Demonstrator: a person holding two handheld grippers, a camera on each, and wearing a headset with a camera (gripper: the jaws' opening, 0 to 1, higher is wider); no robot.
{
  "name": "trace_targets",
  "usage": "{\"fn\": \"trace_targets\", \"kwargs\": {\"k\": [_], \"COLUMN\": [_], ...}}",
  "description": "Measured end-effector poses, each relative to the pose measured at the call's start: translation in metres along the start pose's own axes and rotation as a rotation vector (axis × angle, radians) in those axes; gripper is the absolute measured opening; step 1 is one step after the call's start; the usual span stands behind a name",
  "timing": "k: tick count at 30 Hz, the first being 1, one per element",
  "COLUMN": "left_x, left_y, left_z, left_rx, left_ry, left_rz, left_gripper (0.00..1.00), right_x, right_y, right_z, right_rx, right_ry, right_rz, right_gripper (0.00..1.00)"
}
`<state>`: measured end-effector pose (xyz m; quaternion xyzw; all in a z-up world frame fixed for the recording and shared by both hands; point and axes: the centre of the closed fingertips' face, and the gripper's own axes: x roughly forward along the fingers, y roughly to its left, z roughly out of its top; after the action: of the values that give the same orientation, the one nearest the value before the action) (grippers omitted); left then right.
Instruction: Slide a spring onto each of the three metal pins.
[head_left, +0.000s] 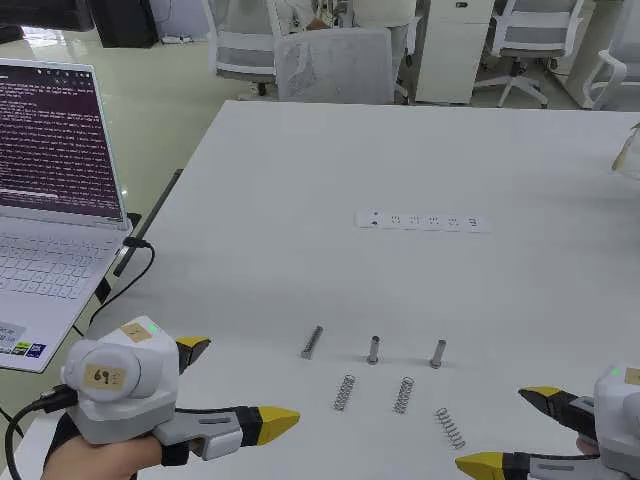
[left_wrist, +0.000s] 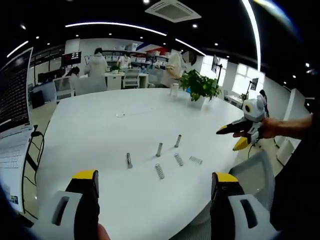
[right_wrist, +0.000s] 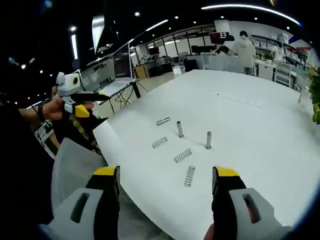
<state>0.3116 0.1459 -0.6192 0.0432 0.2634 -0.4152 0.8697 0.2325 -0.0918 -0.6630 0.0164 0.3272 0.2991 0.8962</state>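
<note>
Three metal pins sit in a row on the white table (head_left: 400, 160). The left pin (head_left: 312, 342) lies on its side; the middle pin (head_left: 373, 349) and right pin (head_left: 438, 353) stand upright. Three springs lie loose in front of them: left (head_left: 344, 392), middle (head_left: 403, 394), right (head_left: 450, 427). My left gripper (head_left: 240, 385) is open at the near left, empty, short of the springs. My right gripper (head_left: 505, 430) is open at the near right, beside the right spring. The left gripper view has pins (left_wrist: 159, 149) and springs (left_wrist: 178, 159); the right gripper view has them too (right_wrist: 180, 129) (right_wrist: 183, 155).
An open laptop (head_left: 50, 200) stands at the table's left edge with a black cable (head_left: 140, 250) beside it. A white power strip (head_left: 422, 221) lies beyond the pins. Office chairs (head_left: 335, 65) stand at the far edge. A potted plant (left_wrist: 200, 86) sits on the far side.
</note>
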Motion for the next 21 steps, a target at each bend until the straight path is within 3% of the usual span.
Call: {"fn": "trace_targets", "kwargs": {"k": [21], "left_x": [0.0024], "left_y": [0.0006], "left_z": [-0.0005], "left_rx": [0.003], "left_ry": [0.008], "left_rz": [-0.009], "left_gripper": [0.93], "right_x": [-0.0005], "right_y": [-0.0026], "right_z": [-0.0024], "right_rx": [-0.002], "right_ry": [0.019], "right_rz": [-0.006], "right_gripper": [0.85]}}
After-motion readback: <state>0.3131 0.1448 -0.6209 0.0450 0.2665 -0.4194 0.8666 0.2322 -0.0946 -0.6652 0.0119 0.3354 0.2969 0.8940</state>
